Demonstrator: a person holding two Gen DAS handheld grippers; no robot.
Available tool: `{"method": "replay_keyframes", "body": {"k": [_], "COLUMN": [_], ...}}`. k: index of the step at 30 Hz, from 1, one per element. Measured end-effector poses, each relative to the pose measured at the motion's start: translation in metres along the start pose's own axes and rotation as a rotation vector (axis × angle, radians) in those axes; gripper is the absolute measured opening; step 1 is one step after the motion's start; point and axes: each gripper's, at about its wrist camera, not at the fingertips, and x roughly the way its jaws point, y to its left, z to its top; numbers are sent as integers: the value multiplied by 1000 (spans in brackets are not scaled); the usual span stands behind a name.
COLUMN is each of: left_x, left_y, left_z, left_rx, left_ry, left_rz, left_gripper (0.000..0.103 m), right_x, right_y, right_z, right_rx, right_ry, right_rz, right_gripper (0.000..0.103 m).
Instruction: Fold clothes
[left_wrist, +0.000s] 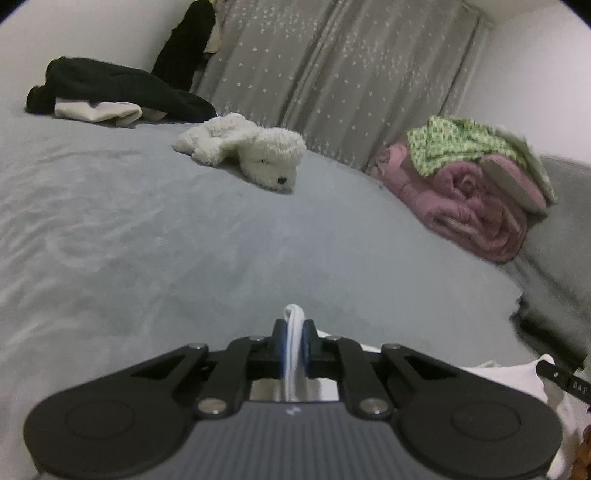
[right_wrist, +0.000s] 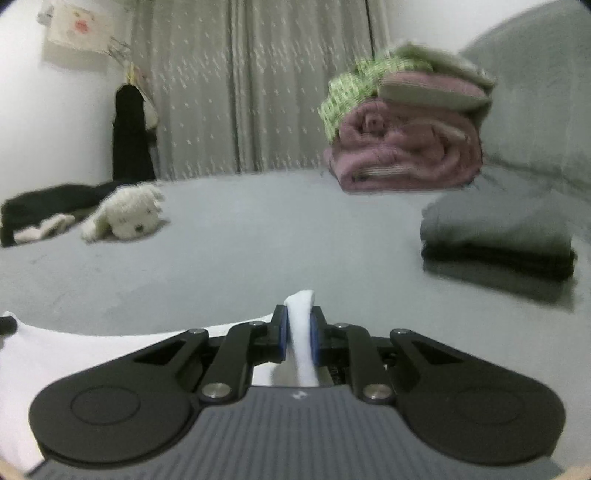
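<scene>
A white garment (left_wrist: 517, 380) lies on the grey bed (left_wrist: 147, 221) close under both grippers. In the left wrist view my left gripper (left_wrist: 294, 325) is shut on a thin fold of it, which stands up between the blue pads. The right wrist view shows my right gripper (right_wrist: 299, 317) shut on another, thicker bunch of the same white garment (right_wrist: 55, 354), which spreads out to the left below the gripper. The other gripper's black tip shows at each view's edge. Most of the garment is hidden under the gripper bodies.
A white plush dog (left_wrist: 258, 151) and a heap of black and cream clothes (left_wrist: 110, 88) lie at the far left of the bed. A rolled pink quilt (left_wrist: 472, 206) topped with green cloth sits far right. A folded grey and black stack (right_wrist: 498, 236) lies at right.
</scene>
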Motion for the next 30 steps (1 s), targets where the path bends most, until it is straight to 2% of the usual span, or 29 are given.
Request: {"method": "replay_keyframes", "body": {"k": [4,6,10,11,12,14,16,17,21,24,28,30], "left_x": [17,18,15,13,8,-1,-11,-16,-26,-20,-8,-1], "left_y": [5,3,-2,-3,-5,-9,-18,-23,-50,-67,-80,-81], "left_z": [-7,-7,-7,-6,-5,-3,-1,0,-3,-13,-30,-37], "left_rx": [13,26,51,50,51,55,78,90,197,269,329,358], "left_ry": [60,66,64,61,46,12,-22,-39,-71,-20,61,91], "left_rz": [36,45,58,59,77,96,76,65,-32,-124,-183,-186], "left_gripper": [10,10,14,20,37,56,59,64,75,76,76,78], "right_x": [29,36,36,35,31,21,10,4,-12,-13,-5,1], "right_y": [4,3,4,4,4,4,6,9,25,44,66,74], "right_z": [-9,-11,-9,-8,-7,-5,-2,0,3,-2,-11,-15], "right_rx": [-31,-30,-37,-37,-35,-23,-23,-32,-81,-133,-185,-208], "right_ry": [108,145,146,137,125,98,68,50,12,32,82,113], "right_rz": [-32,-38,-57,-62,-66,-72,-64,-56,14,78,147,170], "right_gripper": [14,14,16,23,33,44,54,58,59,59,59,59]}}
